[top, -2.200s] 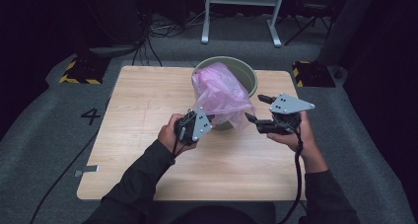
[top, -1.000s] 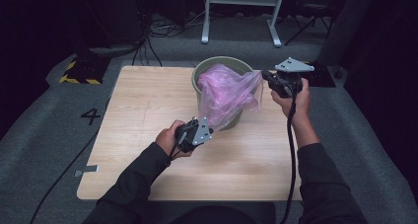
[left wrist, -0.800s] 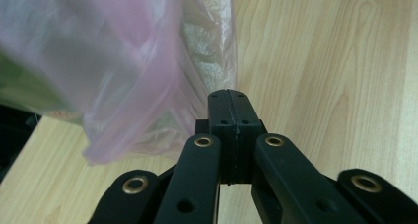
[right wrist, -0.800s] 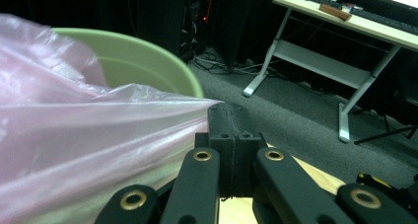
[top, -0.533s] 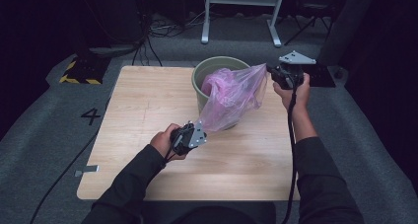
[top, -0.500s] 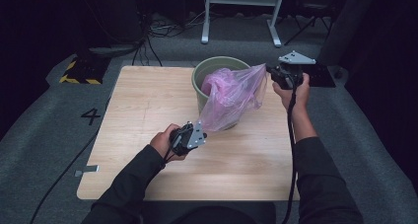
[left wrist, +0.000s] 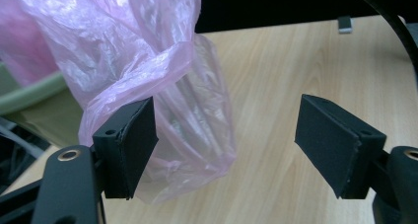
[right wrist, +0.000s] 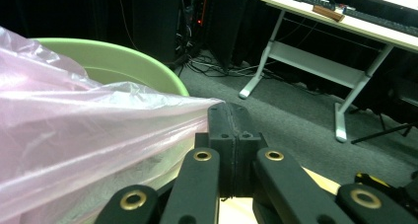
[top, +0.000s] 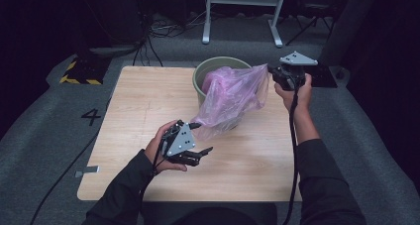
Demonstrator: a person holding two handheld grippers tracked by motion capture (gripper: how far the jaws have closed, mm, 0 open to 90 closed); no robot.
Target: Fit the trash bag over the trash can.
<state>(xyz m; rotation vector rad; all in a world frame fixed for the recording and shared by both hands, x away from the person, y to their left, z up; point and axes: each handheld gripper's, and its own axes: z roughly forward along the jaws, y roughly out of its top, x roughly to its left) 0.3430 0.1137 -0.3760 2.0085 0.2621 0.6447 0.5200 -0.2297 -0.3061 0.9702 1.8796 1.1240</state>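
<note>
High view: pink bag (top: 232, 97) hangs half in the green bin (top: 213, 69) on the wooden table (top: 133, 106); right gripper (top: 273, 72) pulls its corner taut; left gripper (top: 200, 138) sits just below the bag's lower end
Left gripper view: jaws have just been opening, now wide; bag (left wrist: 148, 76) brushes one pad, unpinched
Right gripper view: jaws clamped together on the bag's edge (right wrist: 98, 130), bin rim (right wrist: 123, 61) behind
</note>
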